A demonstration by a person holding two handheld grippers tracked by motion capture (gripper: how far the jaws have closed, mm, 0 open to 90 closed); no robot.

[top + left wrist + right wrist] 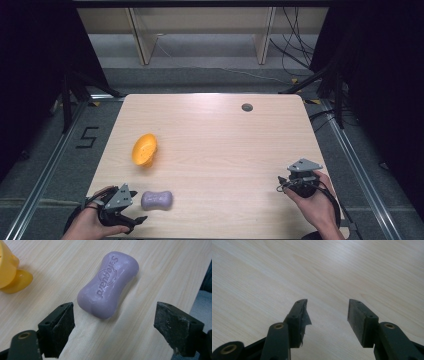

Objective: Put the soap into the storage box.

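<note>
Soap bar (108, 285) flat, long axis slanting away between the left hand-held gripper's (114, 326) wide-apart jaws, untouched.

soap bar (108, 285): matt, waxy, embossed | table (160, 270): pale smooth wood-grain | cup (7, 267): glossy yellow plastic

We see the pale wooden table (215, 150) evenly lit from above against dark surroundings, a soft glare patch near its far edge, short shadows under the purple soap bar (108, 283), and slightly soft gripper views.
</note>
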